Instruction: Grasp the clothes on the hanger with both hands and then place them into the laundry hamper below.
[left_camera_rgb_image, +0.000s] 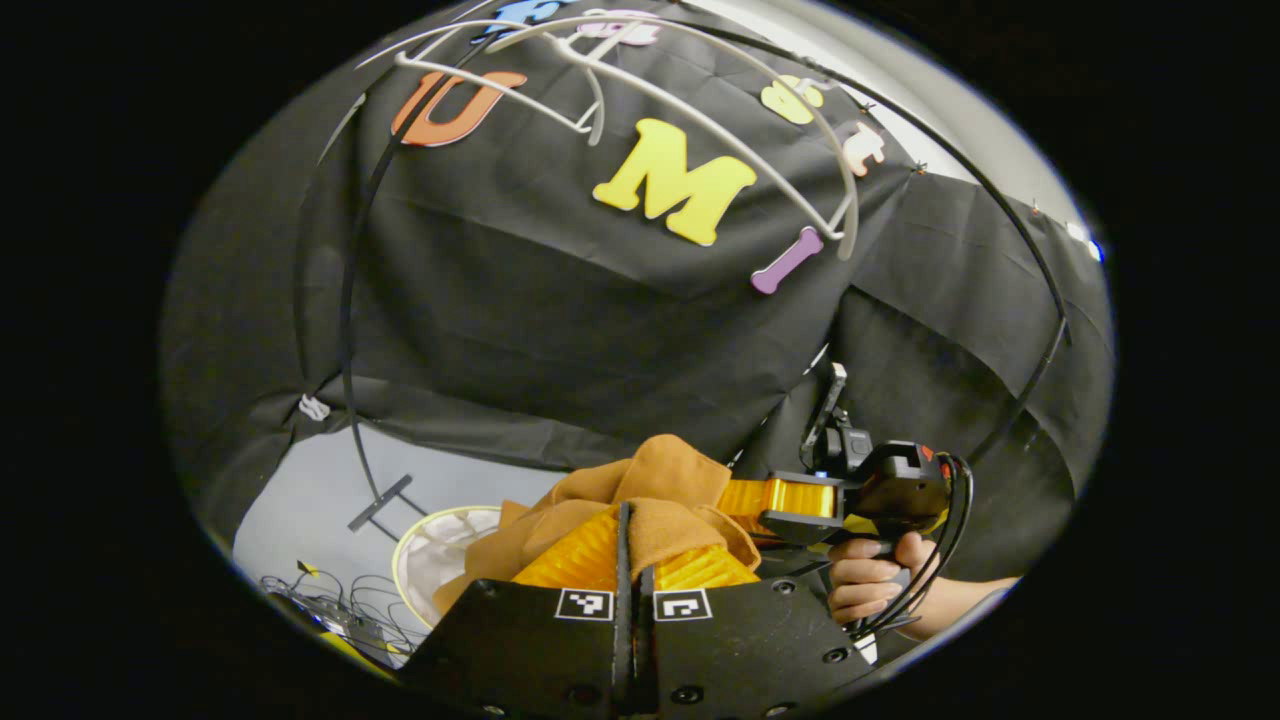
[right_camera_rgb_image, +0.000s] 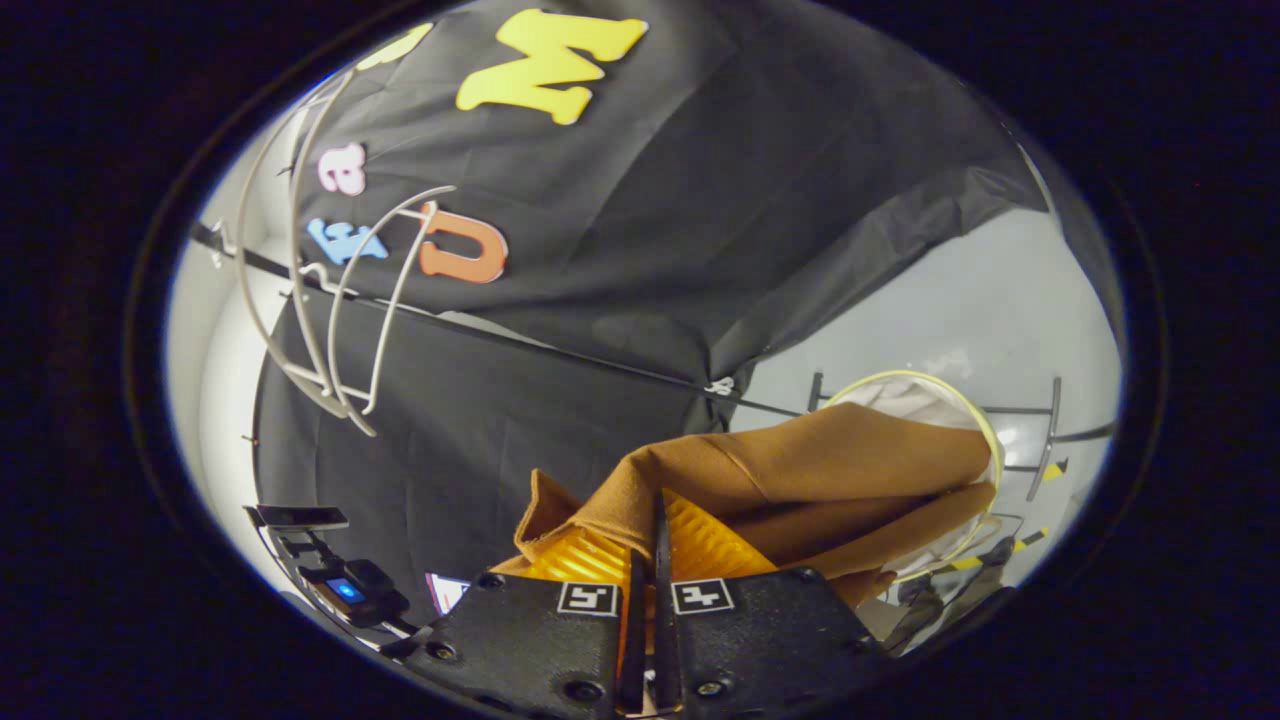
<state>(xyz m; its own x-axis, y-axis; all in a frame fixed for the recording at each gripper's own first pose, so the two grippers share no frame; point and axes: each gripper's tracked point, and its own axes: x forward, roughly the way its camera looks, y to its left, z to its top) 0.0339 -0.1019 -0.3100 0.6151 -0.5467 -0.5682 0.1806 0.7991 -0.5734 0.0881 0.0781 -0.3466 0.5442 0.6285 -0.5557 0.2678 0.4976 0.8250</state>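
Left gripper (left_camera_rgb_image: 634, 545): clenched on a fold of the brown garment (left_camera_rgb_image: 640, 500); both fingers stood nearly together with the cloth pinched between them and bunched over their tips.

Right gripper (right_camera_rgb_image: 655, 545): likewise closed on the brown garment (right_camera_rgb_image: 800, 470), fingers nearly touching, with cloth folded over them and trailing away toward the hamper. In the left gripper view the same tool (left_camera_rgb_image: 800, 500) appeared farther off, held by a person's hand (left_camera_rgb_image: 872, 585), its fingers reaching into the same bundle of cloth.

Garment position: suspended between the two grippers, well clear of the hangers. In the right gripper view its far end lay across the rim of the laundry hamper (right_camera_rgb_image: 975, 400); whether it touched the rim or hung in front of it could not be told.

Hangers (left_camera_rgb_image: 640, 100): white, bare, hanging from the black rail (left_camera_rgb_image: 345, 300) against the booth's cloth wall.

Laundry hamper, left gripper view (left_camera_rgb_image: 440, 545): round, pale-lined, standing on the grey floor (left_camera_rgb_image: 320, 500) below and just beside the cloth.

Done, in my judgement: two-handed grasp made; garment off the hanger.

Remaining, in my judgement: lower the bundle fully over the hamper mouth and release both grips.
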